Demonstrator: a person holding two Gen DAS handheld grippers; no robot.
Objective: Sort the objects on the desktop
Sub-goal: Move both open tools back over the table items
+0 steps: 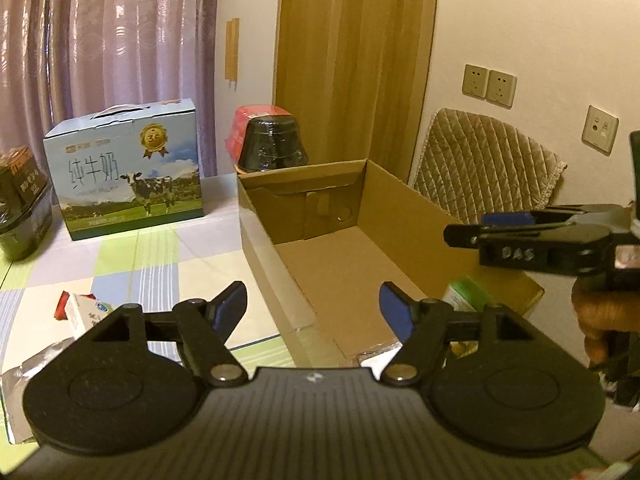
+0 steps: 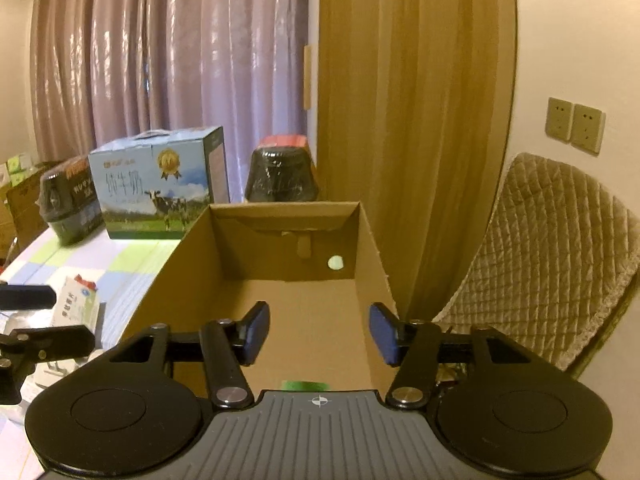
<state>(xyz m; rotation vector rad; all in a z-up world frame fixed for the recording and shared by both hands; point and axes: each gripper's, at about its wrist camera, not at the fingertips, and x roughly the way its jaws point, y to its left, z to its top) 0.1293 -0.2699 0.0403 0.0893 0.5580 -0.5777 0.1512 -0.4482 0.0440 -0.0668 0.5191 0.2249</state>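
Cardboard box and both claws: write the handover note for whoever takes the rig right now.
Left claw: open, nothing between its pads, over the near left wall of the cardboard box.
Right claw: open, empty, over the box's near end.
Done: a green-and-white carton lies in the box's near right corner; a silver packet shows beside it.
Left: a small white carton and a foil packet on the checked tablecloth, left of the box.
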